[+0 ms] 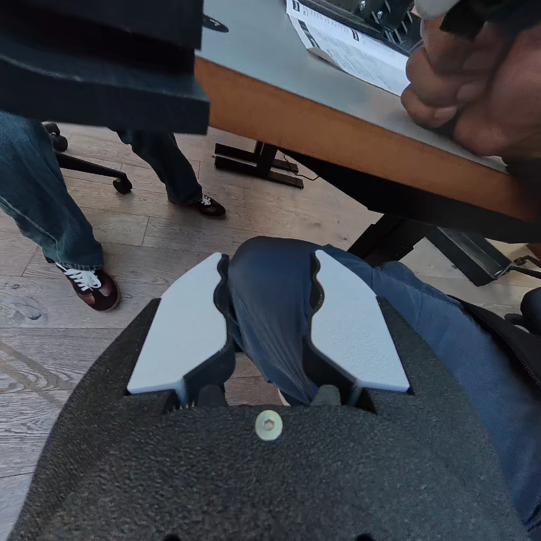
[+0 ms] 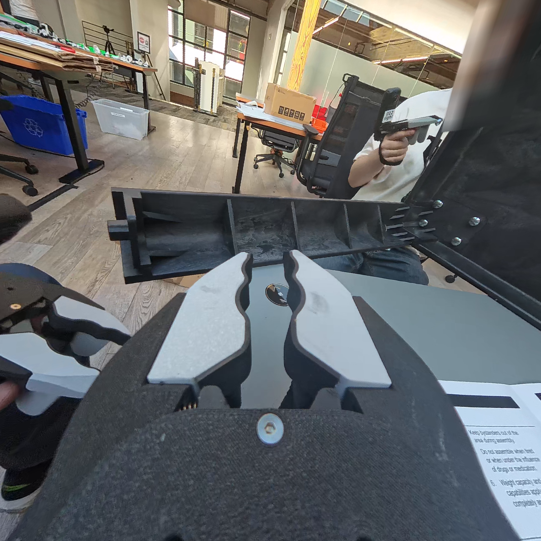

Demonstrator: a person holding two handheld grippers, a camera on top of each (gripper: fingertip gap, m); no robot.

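My left gripper [image 1: 268, 257] is open and empty. It points down over a knee in blue trousers [image 1: 269, 307], beside the grey table [image 1: 292, 73] with its orange edge. A black panel [image 1: 102, 96] hangs over the table's corner at upper left. My right gripper [image 2: 268, 257] is open and empty above the grey table [image 2: 439, 336]. Just beyond its fingertips lies a long black ribbed part [image 2: 263, 228], joined on the right to a black frame with bolts [image 2: 468, 219]. The left gripper [image 2: 99, 354] also shows at lower left in the right wrist view. A hand [image 1: 474, 96] shows at upper right.
A printed sheet [image 2: 503, 453] lies on the table, also seen in the left wrist view [image 1: 351, 49]. A person in jeans [image 1: 44, 205] stands by a chair base [image 1: 96, 169]. A seated person in white [image 2: 380, 175] holds another gripper. A blue bin [image 2: 38, 123] and cardboard box [image 2: 289, 102] stand farther back. Tip to tip, the grippers are about 20 cm apart.
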